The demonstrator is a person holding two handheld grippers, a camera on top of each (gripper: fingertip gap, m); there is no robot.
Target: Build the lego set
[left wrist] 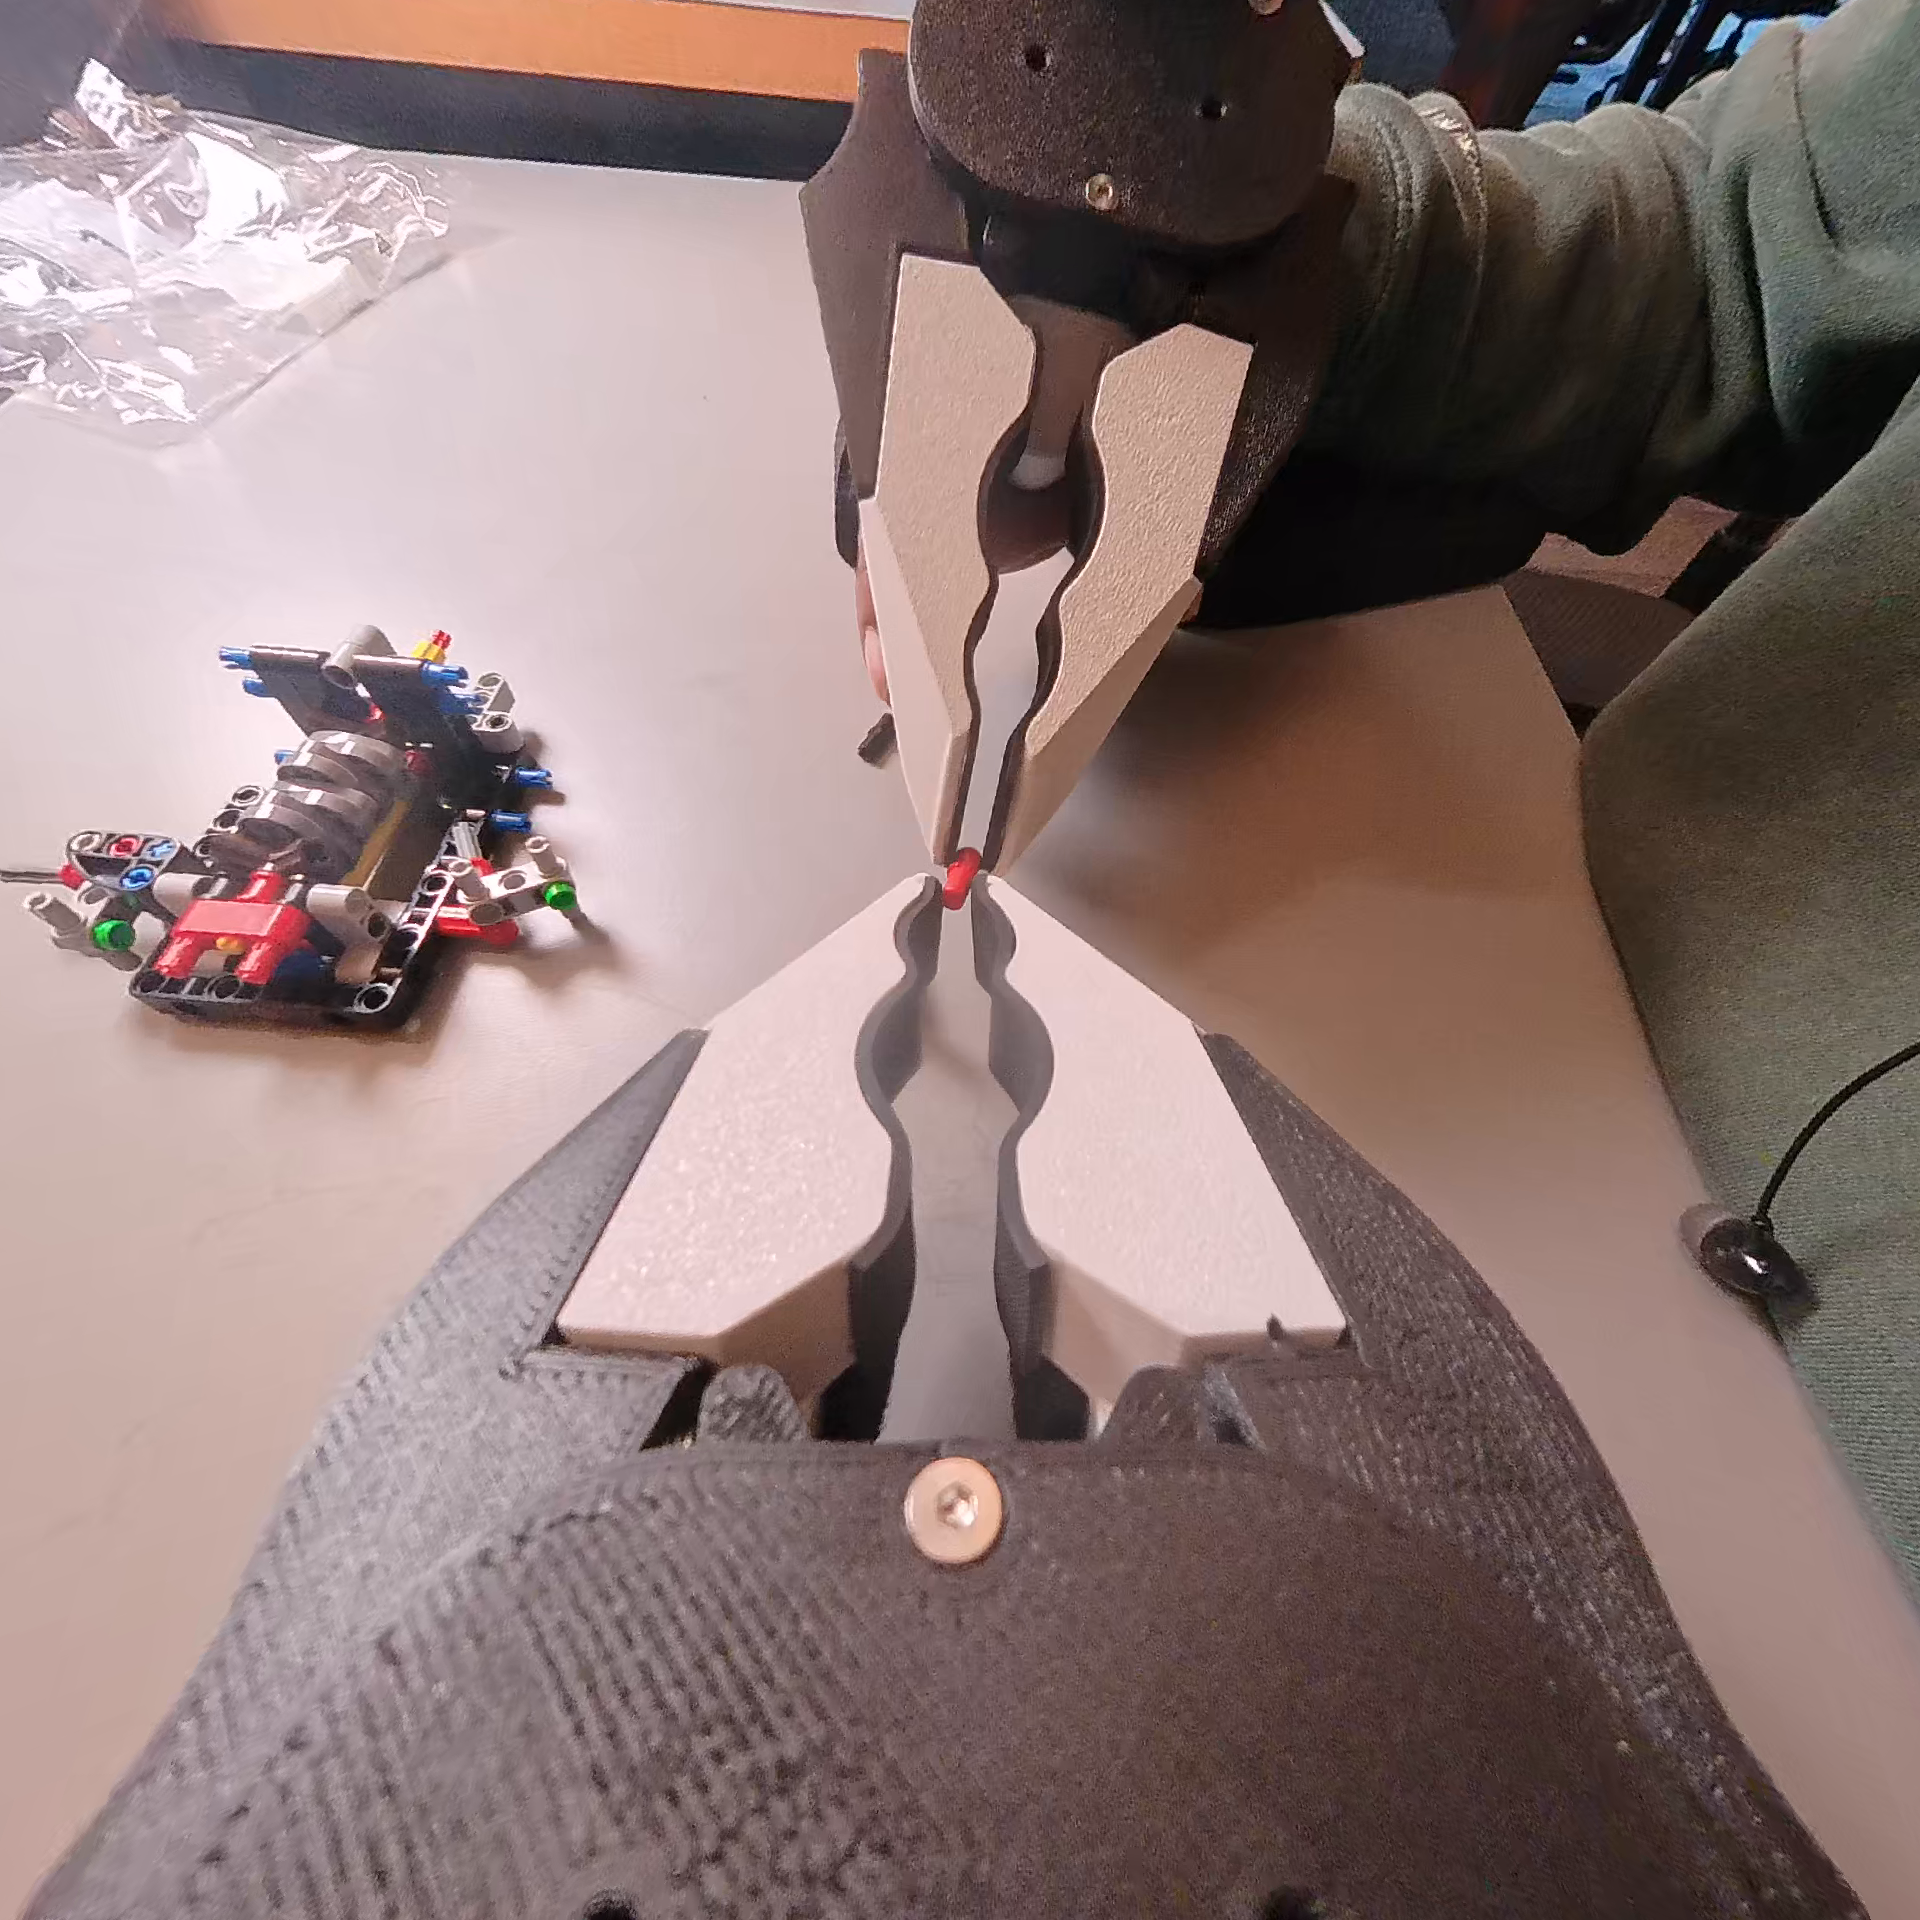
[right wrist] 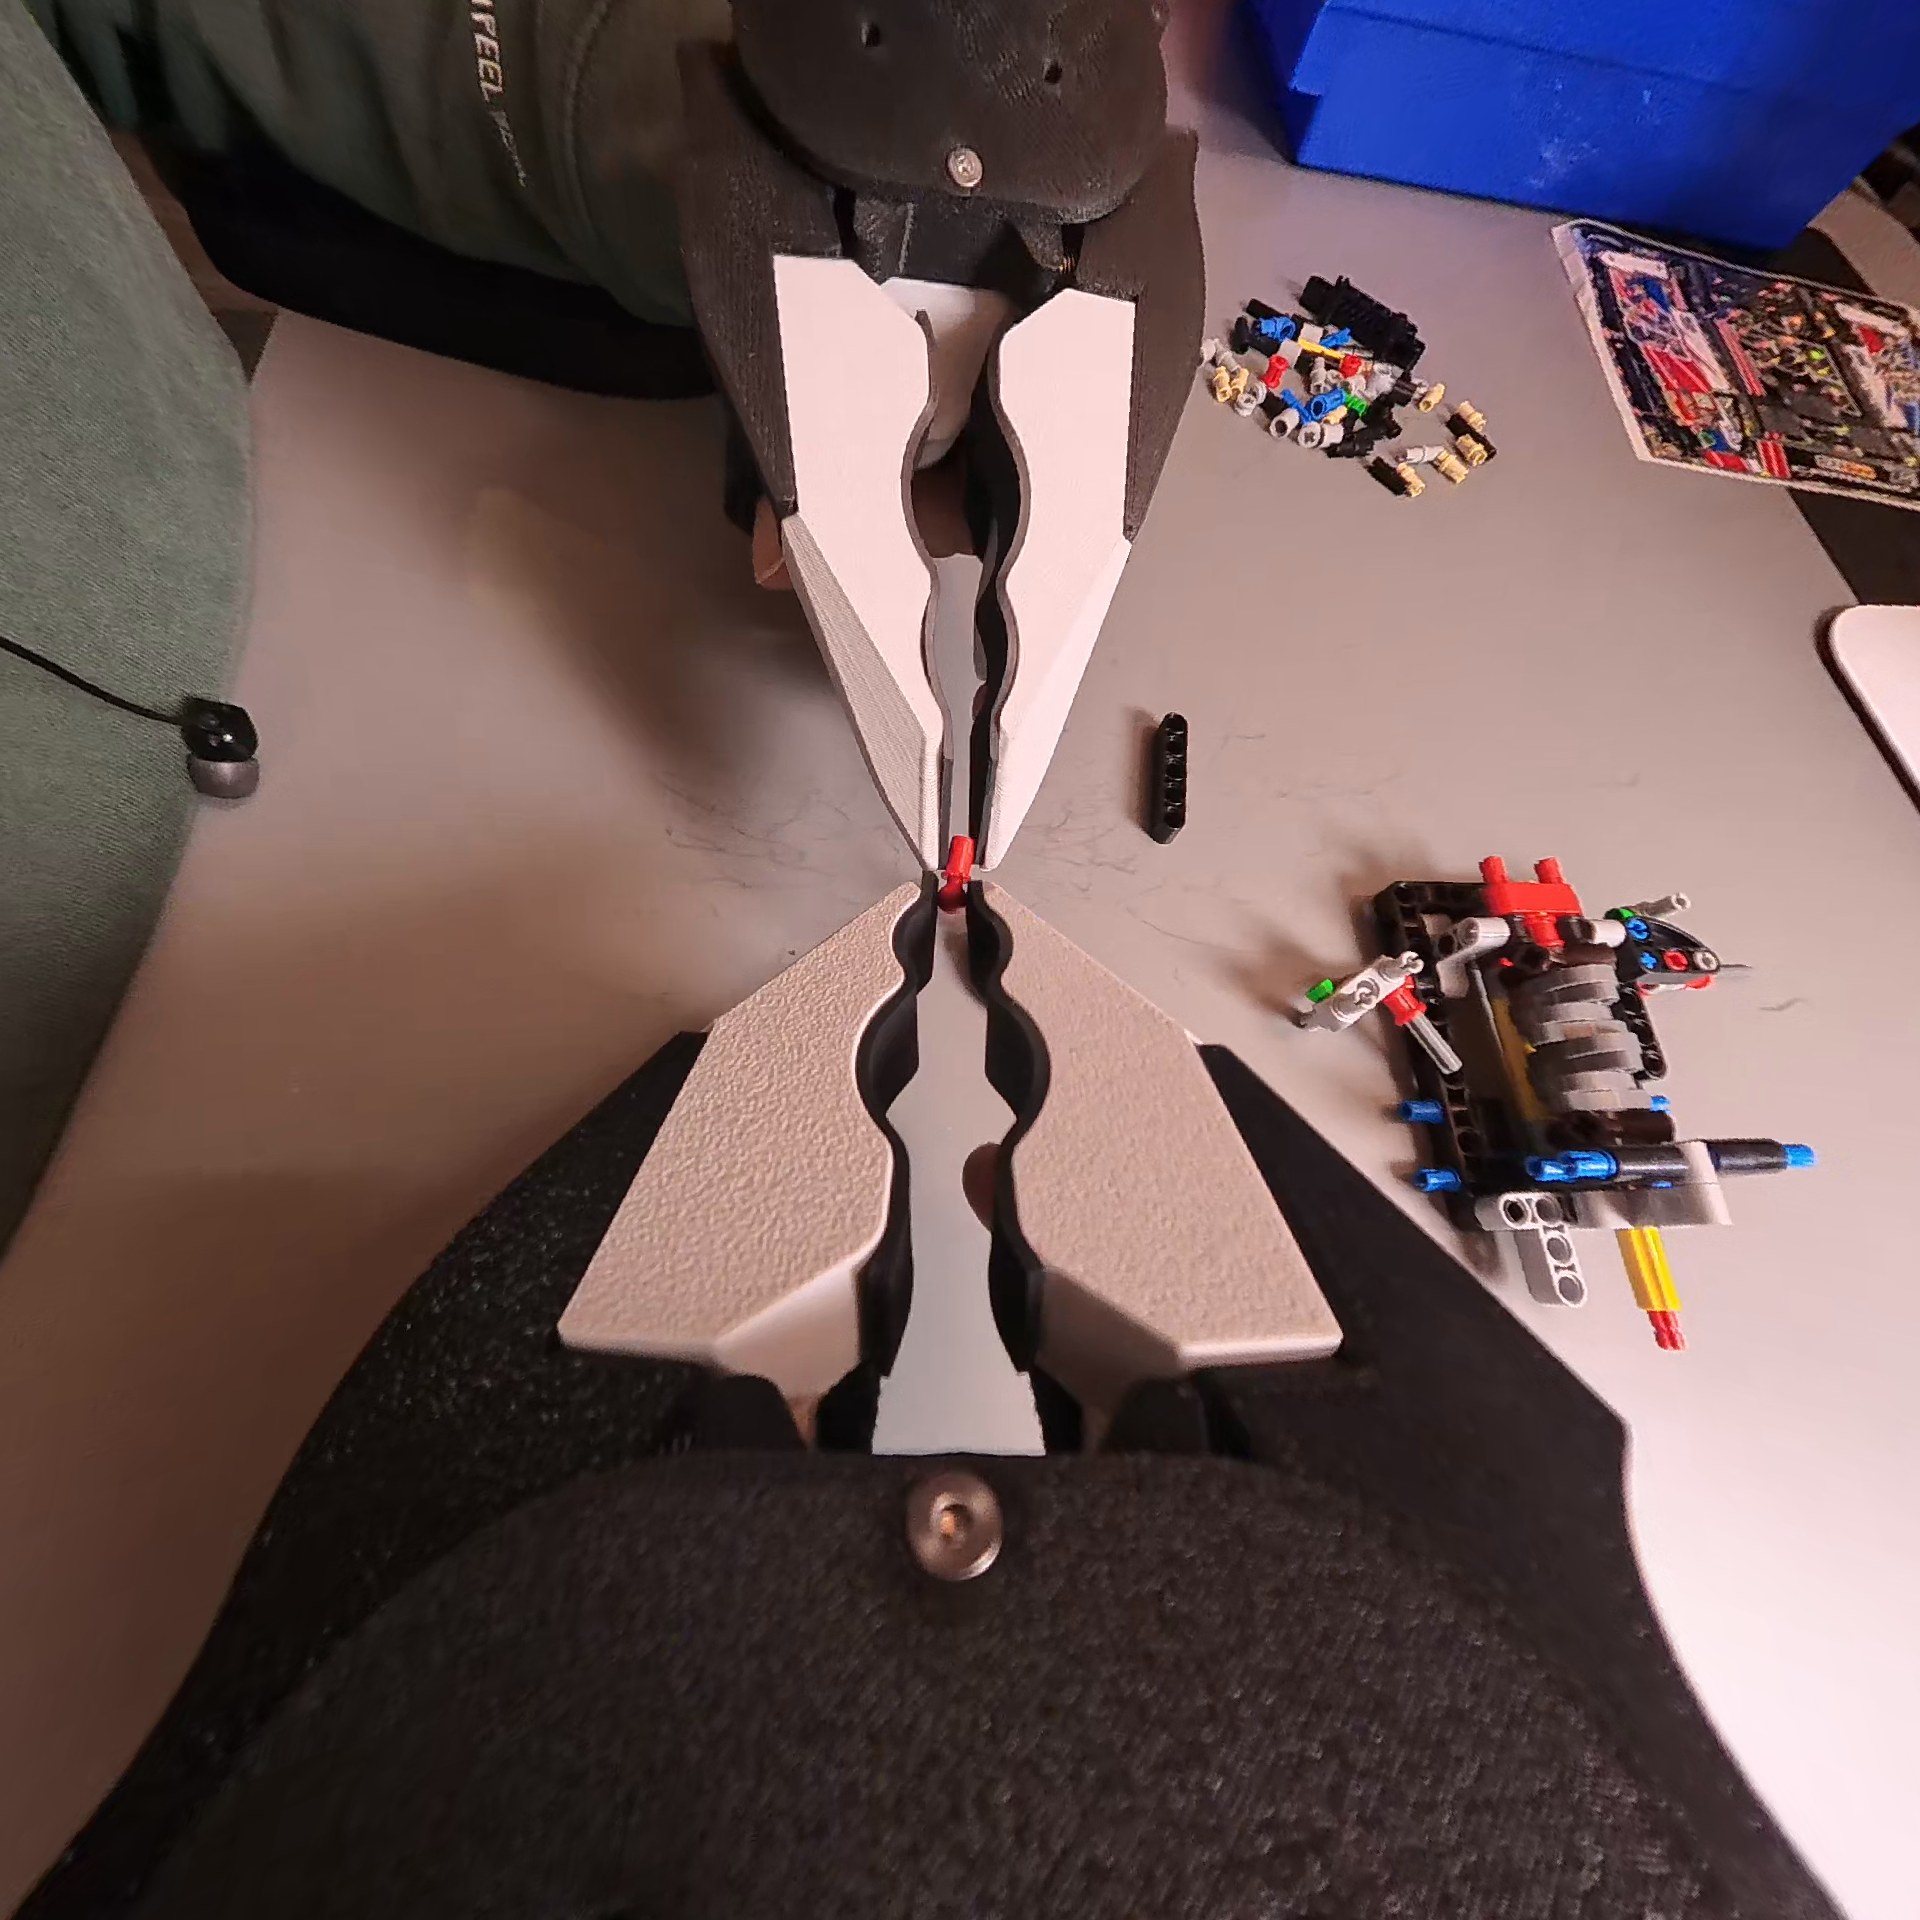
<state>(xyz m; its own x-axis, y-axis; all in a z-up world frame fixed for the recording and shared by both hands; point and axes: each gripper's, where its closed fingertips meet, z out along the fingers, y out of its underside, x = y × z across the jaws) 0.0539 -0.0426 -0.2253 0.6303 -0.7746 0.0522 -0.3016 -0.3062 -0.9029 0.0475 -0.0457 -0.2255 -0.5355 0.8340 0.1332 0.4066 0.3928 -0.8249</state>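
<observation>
My left gripper [left wrist: 951,896] and my right gripper [left wrist: 971,847] meet tip to tip above the grey table [left wrist: 520,468]. A small red pin [left wrist: 960,871] sits between both pairs of tips, and both grippers look shut on it. In the right wrist view the right gripper [right wrist: 948,900] is at the bottom, the left gripper [right wrist: 961,840] comes from the top, and the red pin [right wrist: 957,858] bridges them. The partly built lego model [left wrist: 312,862] lies on the table to the left, apart from both grippers. It also shows in the right wrist view [right wrist: 1538,1060].
A black beam [right wrist: 1169,774] lies near the grippers. A pile of loose parts [right wrist: 1351,384], an instruction booklet [right wrist: 1766,374] and a blue bin [right wrist: 1558,94] are farther off. Clear plastic bags [left wrist: 177,239] lie at the far left. A person's green sleeve [left wrist: 1610,312] borders the table. The tips of both grippers are at nearly the same place.
</observation>
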